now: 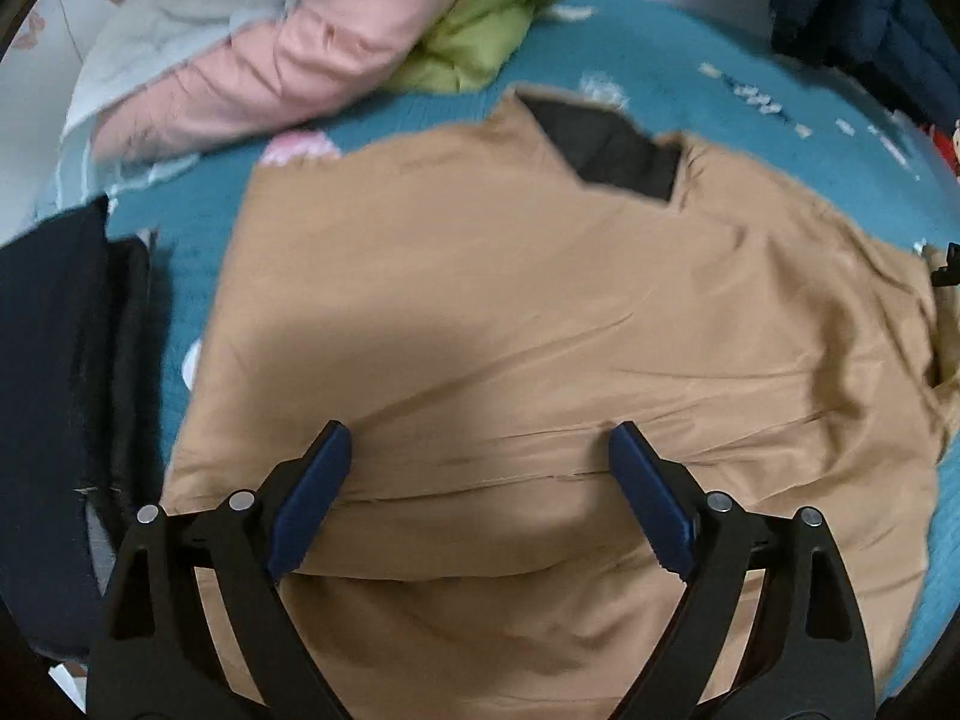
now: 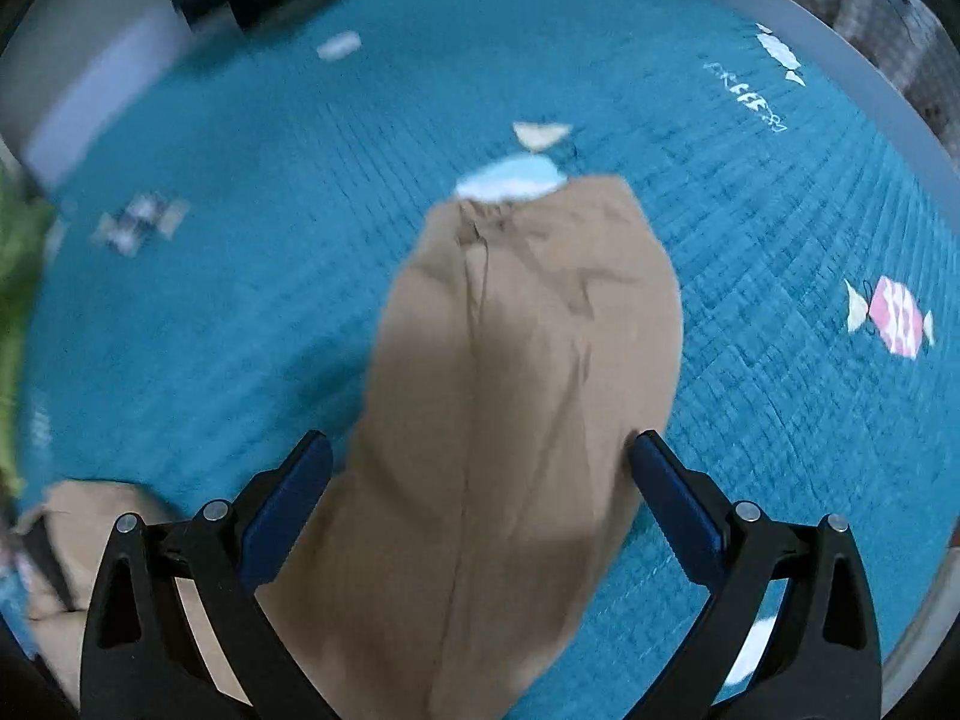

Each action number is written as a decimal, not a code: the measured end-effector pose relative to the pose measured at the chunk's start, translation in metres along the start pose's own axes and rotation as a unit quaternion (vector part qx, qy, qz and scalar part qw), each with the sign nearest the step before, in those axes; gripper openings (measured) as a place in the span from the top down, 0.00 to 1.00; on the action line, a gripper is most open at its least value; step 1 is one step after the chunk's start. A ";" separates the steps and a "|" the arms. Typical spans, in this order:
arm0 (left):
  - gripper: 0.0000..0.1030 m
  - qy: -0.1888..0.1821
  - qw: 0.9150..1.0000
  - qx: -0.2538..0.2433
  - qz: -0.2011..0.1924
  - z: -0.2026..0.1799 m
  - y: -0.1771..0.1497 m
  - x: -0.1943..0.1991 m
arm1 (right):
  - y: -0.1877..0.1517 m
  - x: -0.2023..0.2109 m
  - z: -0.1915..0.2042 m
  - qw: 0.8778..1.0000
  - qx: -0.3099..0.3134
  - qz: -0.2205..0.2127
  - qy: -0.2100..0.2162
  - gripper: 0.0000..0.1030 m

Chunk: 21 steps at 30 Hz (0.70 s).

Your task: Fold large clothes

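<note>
At the far left of the left wrist view, a dark navy garment (image 1: 54,372) is seen lying folded on the teal quilt (image 1: 690,54), close beside the tan jacket (image 1: 510,300). Behind it, a pink padded coat (image 1: 288,42) is heaped over something white, with a lime-green garment (image 1: 492,18) next to it. The tan jacket is spread flat over the middle of the quilt, its dark inner collar (image 1: 618,150) turned toward the far side. The left claw (image 1: 480,498) is held wide open above the jacket's near part; nothing is gripped between its blue pads (image 1: 315,498). At the upper right, a dark blue quilted garment (image 1: 870,6) is seen at the quilt's edge.

In the right wrist view, a strip of green fabric (image 2: 18,276) is visible at the left edge, and part of the jacket's body (image 2: 90,516) lies at the lower left. A sleeve (image 2: 522,372) of the tan jacket is stretched away from the camera across the teal quilt (image 2: 240,240), its cuff ending at a pale blue candy motif (image 2: 510,177). The right claw (image 2: 480,498) is also held wide open, its fingers set on either side of the sleeve; whether the fabric is touched cannot be told. A pink candy motif (image 2: 894,315) is printed on the quilt at the right.
</note>
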<state>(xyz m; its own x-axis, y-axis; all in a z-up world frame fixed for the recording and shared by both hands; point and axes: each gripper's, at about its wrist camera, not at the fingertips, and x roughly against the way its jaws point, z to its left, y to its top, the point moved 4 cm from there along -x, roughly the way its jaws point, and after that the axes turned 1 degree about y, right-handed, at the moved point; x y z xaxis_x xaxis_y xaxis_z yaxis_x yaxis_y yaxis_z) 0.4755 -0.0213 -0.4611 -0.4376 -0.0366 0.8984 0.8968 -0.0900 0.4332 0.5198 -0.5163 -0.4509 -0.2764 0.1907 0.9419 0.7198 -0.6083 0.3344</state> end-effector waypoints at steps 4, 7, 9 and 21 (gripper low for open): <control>0.14 0.003 1.000 -0.021 0.002 0.000 -0.004 -0.006 | -0.005 0.004 -0.039 0.997 -0.072 -0.013 0.035 0.34; 0.14 -0.007 1.000 -0.011 0.006 0.007 -0.005 -0.008 | -0.014 0.020 -0.075 0.990 -0.120 -0.036 0.067 0.39; 0.14 -0.009 1.000 -0.009 0.006 0.005 -0.005 -0.009 | -0.027 0.030 -0.102 0.983 -0.156 -0.046 0.090 0.39; 0.14 -0.022 1.000 0.009 0.005 0.020 -0.004 0.006 | -0.113 0.054 -0.188 0.898 -0.394 -0.052 0.188 0.35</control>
<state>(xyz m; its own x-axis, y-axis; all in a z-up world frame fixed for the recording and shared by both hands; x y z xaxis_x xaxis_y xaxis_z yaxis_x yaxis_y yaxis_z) 0.4706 -0.0018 -0.4558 -0.4256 0.0074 0.9049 0.9024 -0.0710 0.4250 0.3039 -0.5820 -0.4439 -0.6185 0.0934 0.7802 0.0446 -0.9871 0.1536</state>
